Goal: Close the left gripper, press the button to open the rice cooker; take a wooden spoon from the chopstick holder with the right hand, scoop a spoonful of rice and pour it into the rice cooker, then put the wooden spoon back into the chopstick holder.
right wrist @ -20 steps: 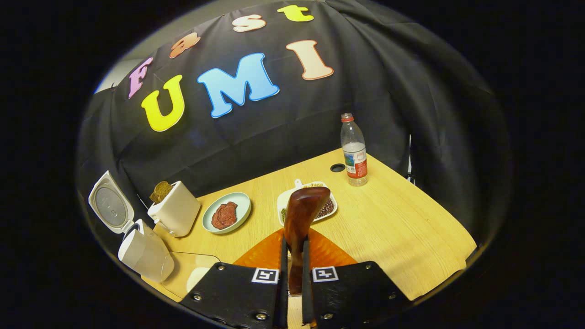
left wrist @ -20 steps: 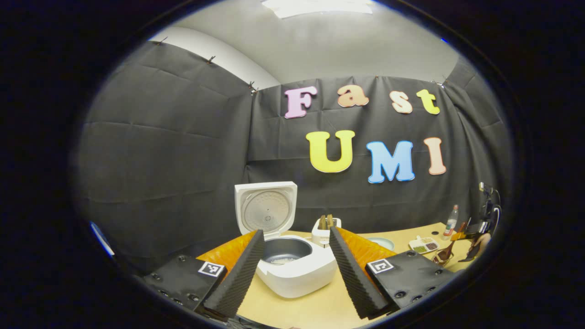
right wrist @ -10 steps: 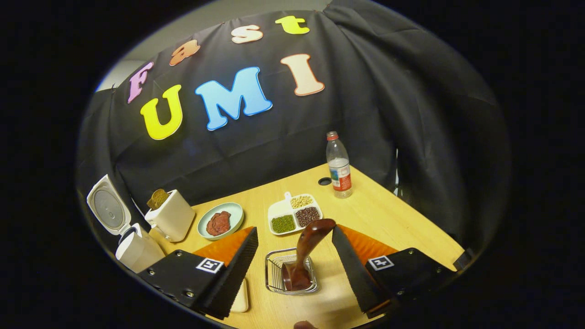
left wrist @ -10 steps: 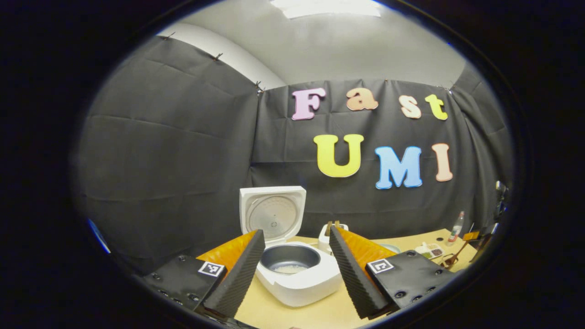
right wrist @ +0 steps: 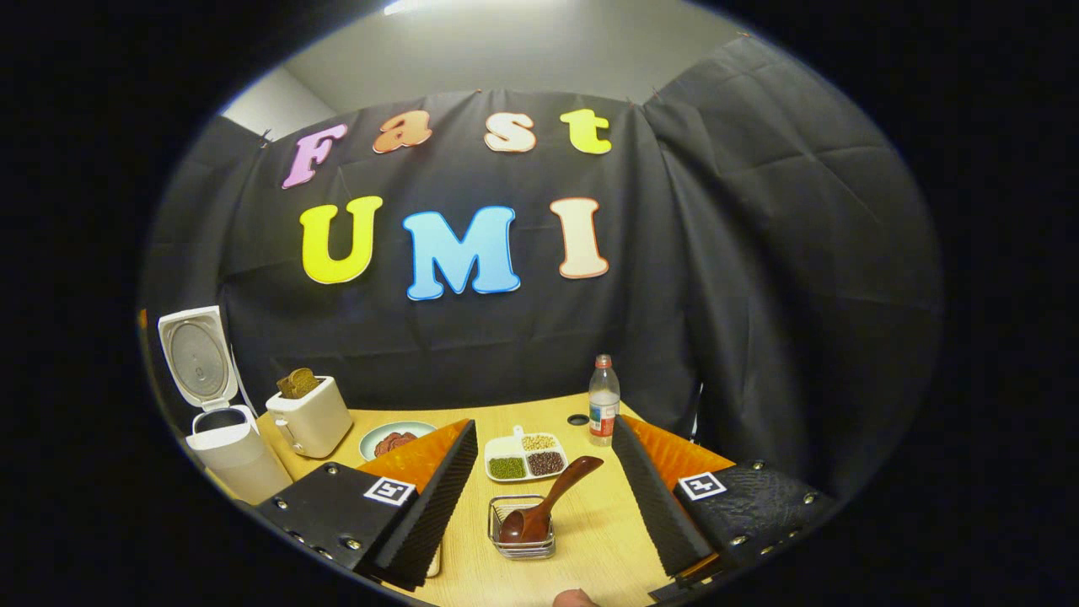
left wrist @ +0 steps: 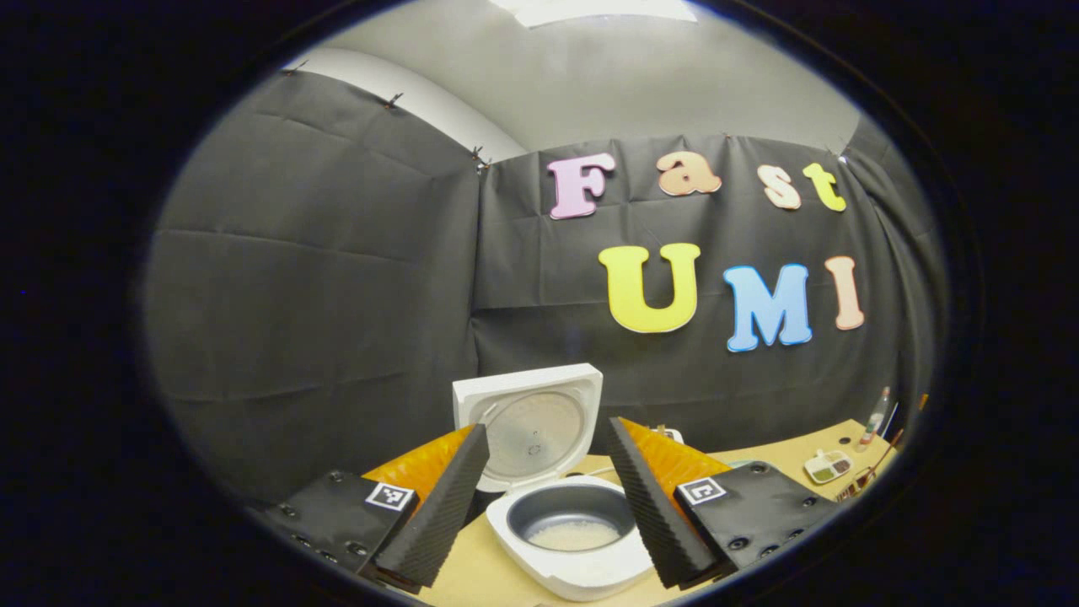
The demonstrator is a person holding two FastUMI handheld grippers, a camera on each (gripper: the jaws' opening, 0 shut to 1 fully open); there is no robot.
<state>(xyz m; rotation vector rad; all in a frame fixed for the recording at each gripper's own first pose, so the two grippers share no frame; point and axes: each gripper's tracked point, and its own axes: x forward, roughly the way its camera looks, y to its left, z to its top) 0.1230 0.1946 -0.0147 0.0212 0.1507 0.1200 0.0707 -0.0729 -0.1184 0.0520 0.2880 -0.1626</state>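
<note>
The white rice cooker [left wrist: 573, 539] is sitting lid-up with rice in its grey pot, the left gripper [left wrist: 548, 497] gaping before it. The dark wooden spoon [right wrist: 544, 506] is leaning in the wire chopstick holder [right wrist: 521, 533] between the right gripper [right wrist: 544, 497]'s spread fingers; a careless brush could topple it.

1 rice cooker [left wrist: 573, 539], 1 wooden spoon [right wrist: 548, 504], 1 toaster [right wrist: 310, 415], 1 bottle [right wrist: 603, 411].

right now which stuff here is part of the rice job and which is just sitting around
Job:
rice cooker, lid up, rice inside
wooden spoon
chopstick holder, holding the spoon

Lying about:
toaster
plate
divided tray
bottle
</note>
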